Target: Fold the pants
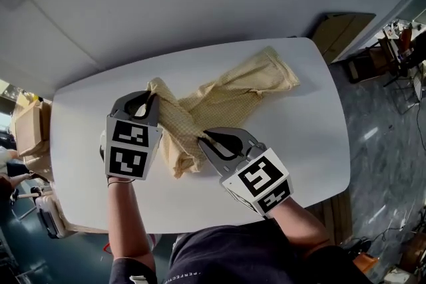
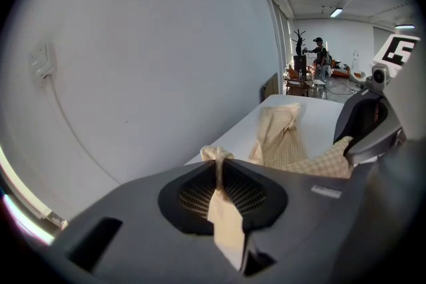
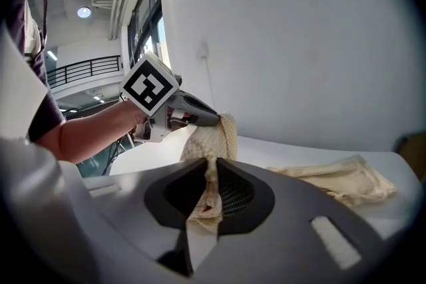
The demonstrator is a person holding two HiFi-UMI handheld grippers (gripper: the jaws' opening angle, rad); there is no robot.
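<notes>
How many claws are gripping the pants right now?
2. The left claw pinches a bunched edge of the pants toward the left of the table; the right claw pinches another edge nearer the middle. The far end lies flat.

Pale yellow pants (image 1: pixel 226 100), finely checked, soft and crumpled; laid slantwise on a white table (image 1: pixel 313 143); far end flat, close to the table's far right edge; near end raised off the surface and gathered into a loose ridge; pinched at two spots, one in the left gripper (image 1: pixel 152 98), one in the right gripper (image 1: pixel 202 138); stretched between them, with a flap hanging below.
</notes>
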